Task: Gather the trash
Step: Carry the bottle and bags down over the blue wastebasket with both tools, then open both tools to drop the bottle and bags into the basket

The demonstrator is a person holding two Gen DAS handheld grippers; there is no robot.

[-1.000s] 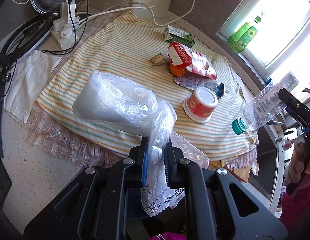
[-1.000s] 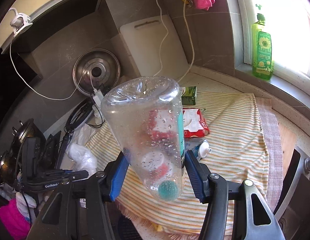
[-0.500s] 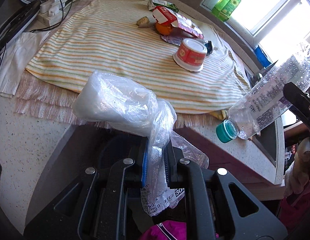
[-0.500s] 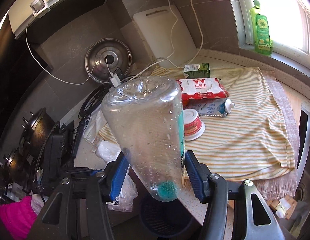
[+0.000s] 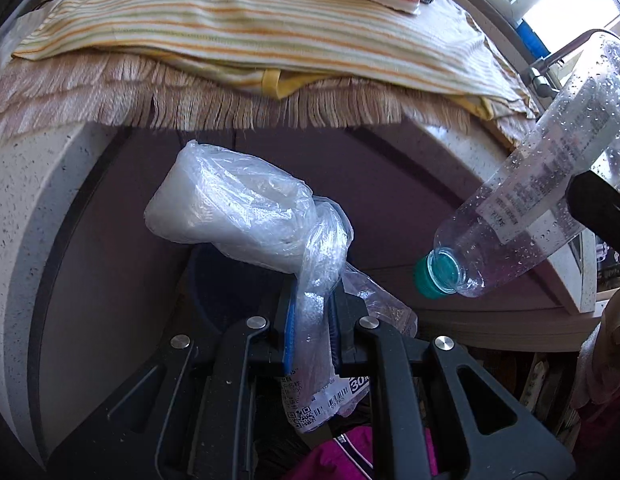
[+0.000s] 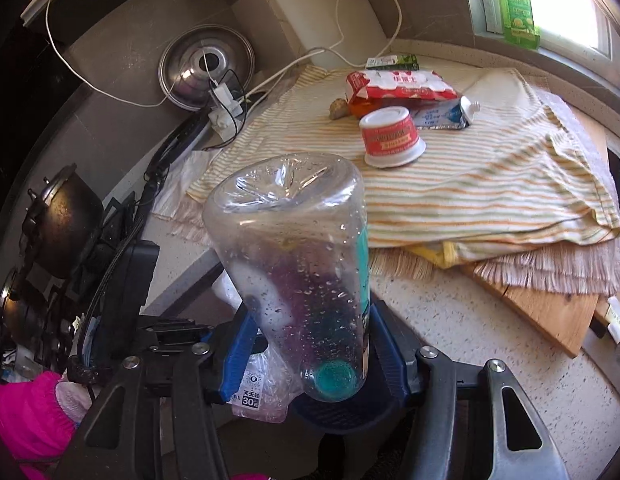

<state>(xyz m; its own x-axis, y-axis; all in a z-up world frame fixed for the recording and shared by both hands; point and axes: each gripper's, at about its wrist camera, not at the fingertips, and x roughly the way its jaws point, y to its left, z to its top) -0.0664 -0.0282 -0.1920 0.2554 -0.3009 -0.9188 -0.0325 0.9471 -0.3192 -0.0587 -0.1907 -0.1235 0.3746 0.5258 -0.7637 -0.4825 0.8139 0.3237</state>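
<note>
Over on the far left of the right wrist view, dark pots crowd the stove, with a steel lid leaning on the grey wall and a white power strip trailing cables just in front of it. A white cutting board stands upright behind. Moving right, the striped cloth covers the counter, and on it sit an upturned red and white cup, a red and white packet, a flattened carton and a small green box at the back. A green soap bottle stands on the window sill at the right.

Nothing blocks either claw; both hang off the counter's front edge, over a dark blue bin (only part of its rim shows).

Now the claws. The left gripper is pinched tight on the neck of a clear plastic bag, whose full white bulk sticks up in front of the purple cabinet face. The right gripper is clamped on a clear plastic bottle, cap end down, its blue pads pressing both sides above the teal cap. A pink sleeve shows at lower left.
</note>
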